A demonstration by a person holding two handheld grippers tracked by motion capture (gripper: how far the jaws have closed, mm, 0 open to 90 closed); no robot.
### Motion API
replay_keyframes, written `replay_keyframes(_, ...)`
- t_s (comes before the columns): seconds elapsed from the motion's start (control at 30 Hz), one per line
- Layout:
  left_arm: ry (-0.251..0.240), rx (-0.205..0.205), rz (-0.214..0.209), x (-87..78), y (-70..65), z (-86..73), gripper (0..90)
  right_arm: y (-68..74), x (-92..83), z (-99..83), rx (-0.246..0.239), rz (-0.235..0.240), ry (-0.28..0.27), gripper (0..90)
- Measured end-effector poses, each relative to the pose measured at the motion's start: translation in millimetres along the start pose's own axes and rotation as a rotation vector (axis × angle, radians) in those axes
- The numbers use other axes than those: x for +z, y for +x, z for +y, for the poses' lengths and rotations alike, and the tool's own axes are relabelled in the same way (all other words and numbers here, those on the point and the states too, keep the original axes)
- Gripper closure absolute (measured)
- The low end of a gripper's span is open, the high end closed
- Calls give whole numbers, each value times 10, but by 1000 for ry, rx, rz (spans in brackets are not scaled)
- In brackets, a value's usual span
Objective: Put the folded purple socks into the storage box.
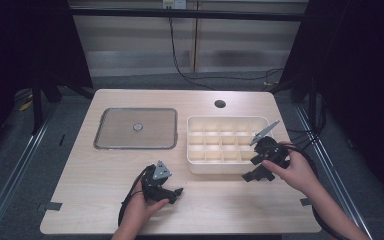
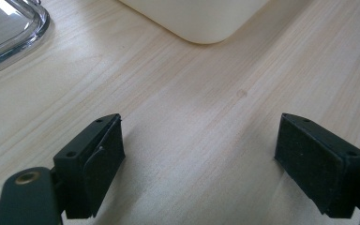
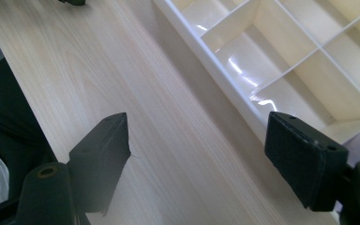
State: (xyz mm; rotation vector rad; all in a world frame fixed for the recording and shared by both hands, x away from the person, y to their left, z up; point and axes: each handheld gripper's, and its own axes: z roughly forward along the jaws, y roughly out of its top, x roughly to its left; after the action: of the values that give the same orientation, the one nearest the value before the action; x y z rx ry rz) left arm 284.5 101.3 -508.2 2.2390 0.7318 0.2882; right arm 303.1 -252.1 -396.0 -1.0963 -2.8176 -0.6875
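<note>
Surroundings: dark curtains flank a pale wooden bench (image 1: 105, 180); cables run down the wall behind it.
Bench contents: a clear shallow tray (image 1: 136, 129) sits left of centre with a small round piece (image 1: 138, 127) in its middle; a cream divider box (image 1: 227, 145) stands right of centre, and its compartments look bare.
Left gripper: the left gripper (image 1: 172, 194) rests low over bare wood near the front edge, fingers (image 2: 101, 161) spread wide, nothing between them.
Right gripper: the right gripper (image 1: 250, 176) hangs at the box's near right corner, fingers (image 3: 304, 159) spread and gripping nothing; its own view shows one finger over the box rim, the other over the wood.
Thing in hand: the round piece lies in the tray, well apart from both grippers.
Step judged: likely before any pick, with the piece yet to be fetched.
Risk one: the right finger over the rim could catch the box wall if lowered or swung, shoving the light box along the bench.
Risk two: the piece looks small and flat, so fingers closing on the slick tray floor may skid it away instead of pinching it.
Risk three: trailing cable by the left hand could drag across the tray edge on the reach.
</note>
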Motion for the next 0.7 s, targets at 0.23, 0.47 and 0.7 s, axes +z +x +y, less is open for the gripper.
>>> replay_keyframes(0.23,0,0,0,0,0,0,153,41,74,-15,-9,22,-19,219)
replay_keyframes(0.47,0,0,1,0,0,0,154,102,149,-6,-25,42,-25,219)
replay_keyframes(0.7,0,0,0,0,0,0,154,152,228,-1,-29,58,-23,219)
